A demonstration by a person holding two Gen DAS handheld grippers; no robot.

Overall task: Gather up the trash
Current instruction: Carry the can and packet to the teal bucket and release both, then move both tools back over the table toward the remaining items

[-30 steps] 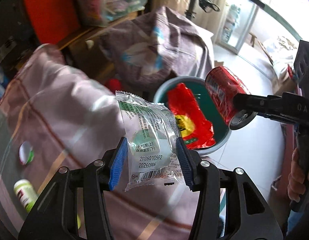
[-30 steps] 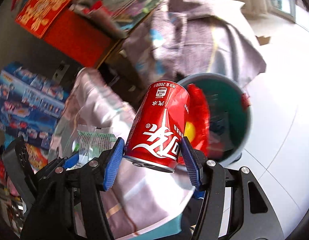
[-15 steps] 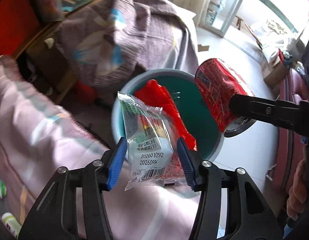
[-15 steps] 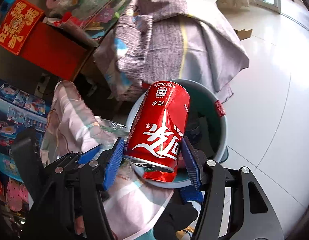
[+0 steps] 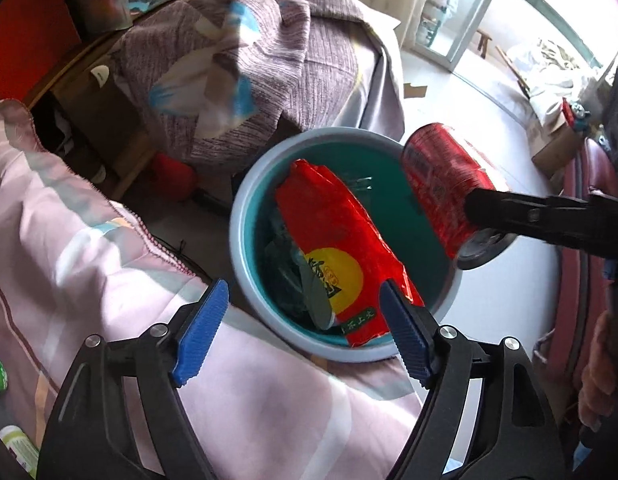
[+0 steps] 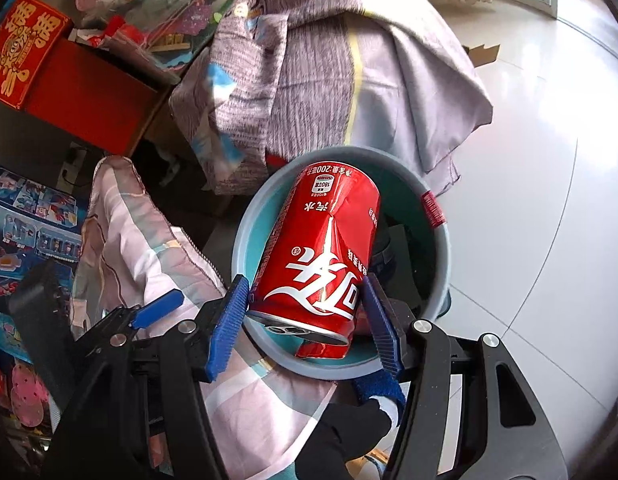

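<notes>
Daylight from the glass door (image 5: 461, 20) glares off the floor (image 6: 549, 140); fisheye edges bend, darken and blur.

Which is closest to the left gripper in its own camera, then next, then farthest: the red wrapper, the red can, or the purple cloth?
From the left gripper:
1. Red wrapper, in the bin just past the fingers.
2. Red can, to the right over the bin's rim.
3. Purple cloth, beyond the bin, at the top.

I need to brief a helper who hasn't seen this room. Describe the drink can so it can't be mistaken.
Find the round grey-blue plastic bin with the teal inside, on the white tile floor beside the pink quilt. Right over it, the right gripper clamps a dented red aluminium drink can. Unlike the flat red snack bag lying inside, it is cylindrical with white lettering.
</notes>
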